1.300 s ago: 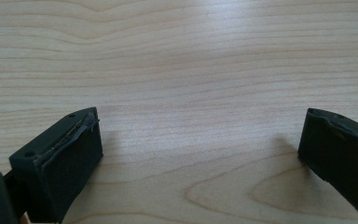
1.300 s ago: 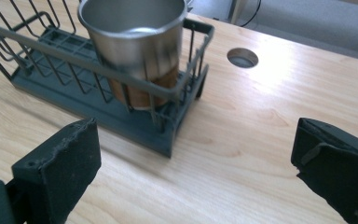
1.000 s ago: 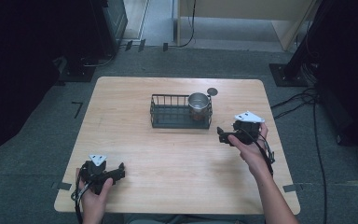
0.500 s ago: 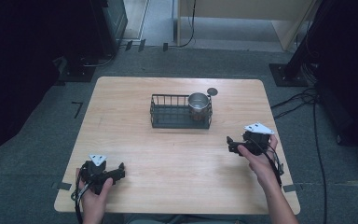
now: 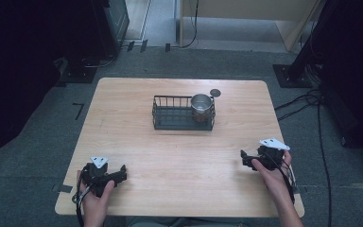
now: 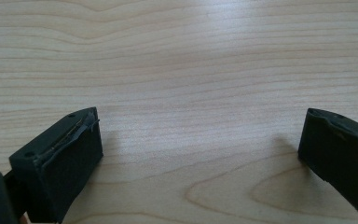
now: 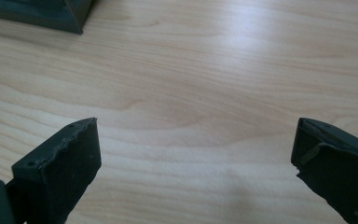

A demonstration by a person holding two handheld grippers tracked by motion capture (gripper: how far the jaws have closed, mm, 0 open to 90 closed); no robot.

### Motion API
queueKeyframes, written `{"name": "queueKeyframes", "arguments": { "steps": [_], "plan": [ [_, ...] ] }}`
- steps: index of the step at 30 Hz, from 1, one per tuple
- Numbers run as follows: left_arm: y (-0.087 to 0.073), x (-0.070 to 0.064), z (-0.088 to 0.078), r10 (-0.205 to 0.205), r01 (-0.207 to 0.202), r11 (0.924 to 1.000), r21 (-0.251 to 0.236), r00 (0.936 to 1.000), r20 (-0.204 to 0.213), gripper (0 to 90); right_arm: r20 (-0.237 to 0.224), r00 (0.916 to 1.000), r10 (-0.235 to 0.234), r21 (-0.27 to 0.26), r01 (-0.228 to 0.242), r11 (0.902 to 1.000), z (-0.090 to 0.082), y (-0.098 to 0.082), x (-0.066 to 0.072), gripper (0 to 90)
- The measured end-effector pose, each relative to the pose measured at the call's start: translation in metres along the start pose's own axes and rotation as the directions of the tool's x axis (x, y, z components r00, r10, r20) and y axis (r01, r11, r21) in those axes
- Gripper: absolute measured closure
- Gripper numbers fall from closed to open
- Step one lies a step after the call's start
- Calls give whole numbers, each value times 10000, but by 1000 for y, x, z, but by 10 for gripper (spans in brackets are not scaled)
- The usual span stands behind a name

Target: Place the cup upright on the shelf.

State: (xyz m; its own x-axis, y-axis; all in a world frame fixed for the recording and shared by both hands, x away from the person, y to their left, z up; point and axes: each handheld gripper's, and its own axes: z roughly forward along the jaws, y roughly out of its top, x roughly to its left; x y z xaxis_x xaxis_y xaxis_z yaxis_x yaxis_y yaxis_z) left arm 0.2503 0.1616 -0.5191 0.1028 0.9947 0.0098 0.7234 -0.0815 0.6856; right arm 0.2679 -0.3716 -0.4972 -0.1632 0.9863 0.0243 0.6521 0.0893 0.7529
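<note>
A black wire basket (image 5: 170, 118) stands at the back middle of the wooden table (image 5: 179, 161), and its corner (image 7: 51, 16) shows in the right gripper view. A shiny metal cup (image 5: 202, 105) stands upright in the basket's right end. My left gripper (image 5: 119, 175) rests near the front left corner, held in a hand; its jaws stand wide apart over bare wood (image 6: 200, 135). At the front right, my right gripper (image 5: 245, 160) is also open with nothing between its fingers (image 7: 65, 158), well in front of the basket.
A small dark round disc (image 5: 215, 92) lies on the table just behind the basket's right end. Grey carpet surrounds the table. Dark equipment stands at the left and right, and cables (image 5: 312, 101) trail on the floor at the right.
The right gripper has drawn back from beside the basket toward the front right edge of the table. The left gripper has stayed in place.
</note>
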Motion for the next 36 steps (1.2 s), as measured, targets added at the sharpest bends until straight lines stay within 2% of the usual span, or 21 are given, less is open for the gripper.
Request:
{"name": "queueKeyframes", "arguments": {
  "steps": [14,23,27,36],
  "plan": [
    [0,0,0,-1,1,10000,-1,10000,0,0,254,9985,476,434,-486,9979,-6,-39,-19,12],
    [0,0,0,7,-7,10000,3,10000,2,0,452,9970,622,438,-642,9970,-18,-52,-26,12],
    [0,0,0,9,-9,10000,-1,10000,2,0,584,9968,544,533,-575,9969,-24,-58,-27,12],
    [0,0,0,13,-13,10000,7,10000,2,0,542,9972,518,563,-549,9969,-28,-62,-27,13]
  ]
}}
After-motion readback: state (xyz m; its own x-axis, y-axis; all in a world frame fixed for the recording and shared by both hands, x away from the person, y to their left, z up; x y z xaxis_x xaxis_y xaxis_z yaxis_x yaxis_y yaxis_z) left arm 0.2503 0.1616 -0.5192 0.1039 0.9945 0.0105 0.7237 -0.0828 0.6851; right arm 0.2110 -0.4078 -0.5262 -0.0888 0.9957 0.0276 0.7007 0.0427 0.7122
